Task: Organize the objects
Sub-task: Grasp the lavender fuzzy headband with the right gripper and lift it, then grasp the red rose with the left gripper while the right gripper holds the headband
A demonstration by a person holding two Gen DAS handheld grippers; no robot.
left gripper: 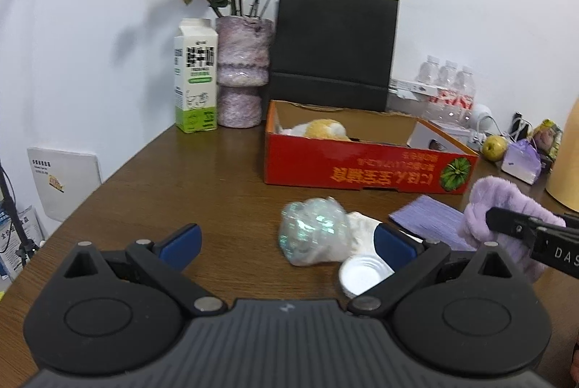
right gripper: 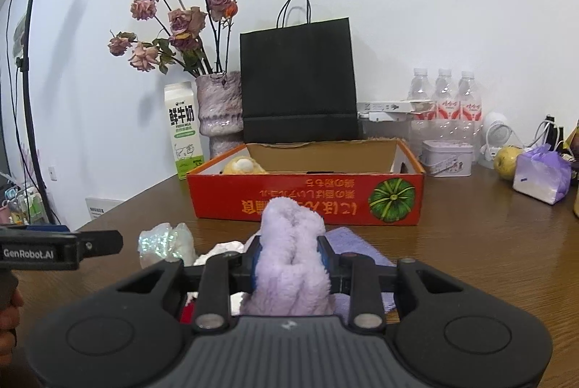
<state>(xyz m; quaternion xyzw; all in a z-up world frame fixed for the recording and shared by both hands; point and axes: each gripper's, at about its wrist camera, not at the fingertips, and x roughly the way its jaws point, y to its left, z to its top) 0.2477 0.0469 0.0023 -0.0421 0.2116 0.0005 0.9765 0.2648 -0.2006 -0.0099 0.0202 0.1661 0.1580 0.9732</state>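
Right gripper [right gripper: 289,258], lower centre, pinches a lilac plush item [right gripper: 289,243], perhaps a headband; left gripper [left gripper: 286,243] is spread, empty. Step: carrying; next, release over the red cardboard box [right gripper: 307,196].

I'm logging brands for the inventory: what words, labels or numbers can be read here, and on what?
"GenRobot.AI": side of the left gripper.
"DAS", cut off at the frame edge: side of the right gripper.
"鲜牛奶" with small "FRESH MILK" beneath: milk carton.
Upside-down yellow characters: red box, not reliably readable.
Red labels: water bottles, blurred.
Wall sticker: too small.
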